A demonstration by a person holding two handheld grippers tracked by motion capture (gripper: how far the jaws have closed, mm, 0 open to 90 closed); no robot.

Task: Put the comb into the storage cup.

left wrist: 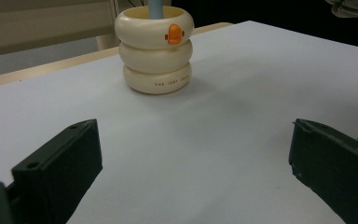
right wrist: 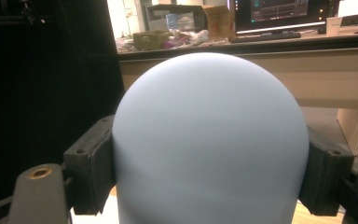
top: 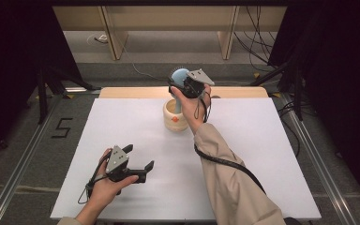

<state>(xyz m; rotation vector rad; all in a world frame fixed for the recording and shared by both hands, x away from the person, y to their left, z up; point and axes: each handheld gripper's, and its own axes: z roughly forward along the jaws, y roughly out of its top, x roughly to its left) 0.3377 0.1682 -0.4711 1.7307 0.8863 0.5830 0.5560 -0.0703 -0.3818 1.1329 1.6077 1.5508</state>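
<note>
Right gripper (top: 183, 83) is clamped on the blue brush (right wrist: 209, 140) head, handle down in the cream holder (top: 175, 117) near the table's (top: 262, 150) far edge; left gripper (top: 138, 161) sits open.

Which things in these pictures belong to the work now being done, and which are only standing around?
In the job:
- right gripper, shut on the blue brush head
- cream ringed holder, with the brush's handle standing in it

Around:
- left gripper, open and resting low near the front of the white table
- wooden shelving behind
- cables on the floor
</note>
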